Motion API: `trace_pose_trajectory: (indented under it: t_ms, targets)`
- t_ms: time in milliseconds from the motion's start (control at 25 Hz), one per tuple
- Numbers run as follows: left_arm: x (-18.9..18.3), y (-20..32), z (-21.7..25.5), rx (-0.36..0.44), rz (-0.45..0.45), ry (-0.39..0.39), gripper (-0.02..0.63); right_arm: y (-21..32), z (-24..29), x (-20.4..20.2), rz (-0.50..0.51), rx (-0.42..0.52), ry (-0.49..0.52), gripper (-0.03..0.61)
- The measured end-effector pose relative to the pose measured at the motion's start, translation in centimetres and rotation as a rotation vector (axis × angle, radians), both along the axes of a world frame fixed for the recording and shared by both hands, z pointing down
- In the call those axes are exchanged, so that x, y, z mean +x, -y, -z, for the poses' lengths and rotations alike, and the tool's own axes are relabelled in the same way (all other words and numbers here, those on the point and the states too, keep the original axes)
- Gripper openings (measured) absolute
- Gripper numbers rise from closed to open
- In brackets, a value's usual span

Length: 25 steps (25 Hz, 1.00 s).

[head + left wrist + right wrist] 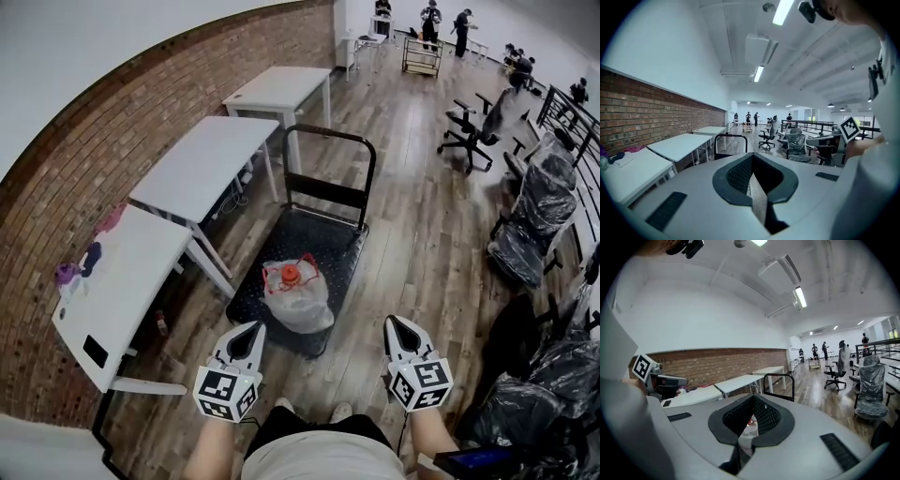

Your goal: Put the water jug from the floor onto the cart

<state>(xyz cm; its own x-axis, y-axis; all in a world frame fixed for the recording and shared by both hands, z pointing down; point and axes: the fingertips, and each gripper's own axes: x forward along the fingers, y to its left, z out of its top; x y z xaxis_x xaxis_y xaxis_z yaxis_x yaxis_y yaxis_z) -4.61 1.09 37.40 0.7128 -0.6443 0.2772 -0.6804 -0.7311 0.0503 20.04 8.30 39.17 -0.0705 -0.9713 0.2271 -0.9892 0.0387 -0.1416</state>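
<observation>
Two grippers are held out low in front of us, side by side and well apart, and neither carries anything. On the left gripper [251, 328] the jaws are brought together: in the left gripper view the ribbed pads [739, 174] meet along a thin seam with nothing between them. The right gripper [396, 323] is closed in the same way, its pads [766, 416] meeting at the tip and empty.

We see the water jug [295, 292] standing on the cart [323, 246], at the near end of the dark deck, the end away from the cart's upright handle [328, 169]. It stands upright, with an orange cap on top and a red grip beside the cap.

From the head view the jug lies ahead of both grippers and between their two lines, closer to the left one, whose tip points just past the jug's near left side without touching it. The right gripper sits further off, to the jug's right. In the right gripper view a pale sliver of the jug shows beyond the closed pads, not between them. White tables [202, 164] stand along the brick wall [56, 216] left of the cart.
</observation>
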Motion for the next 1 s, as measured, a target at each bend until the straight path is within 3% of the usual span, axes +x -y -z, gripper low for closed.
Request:
trace_pose_trajectory:
  t_ms: [280,440,680,1000]
  targets:
    - [-3.9,-0.7,1.3,0.036,-0.027,-0.063,0.0,-2.4,2.5,-3.0,-0.053,0.027,-0.061,0.005]
    - [-9.2,-1.0,1.6,0.061,-0.024,-0.05,-0.001,-2.9,2.9,-7.2,-0.084,0.021,-0.072,0.005]
    - [-17.2,-0.1,0.7,0.048,0.036,-0.066,0.0,-2.5,3.4,-14.4,-0.053,0.005,-0.11,0.005]
    - [-18.9,-1.1,1.7,0.053,0.06,-0.105,0.0,-2.3,5.5,-16.7,-0.036,0.043,-0.178,0.003]
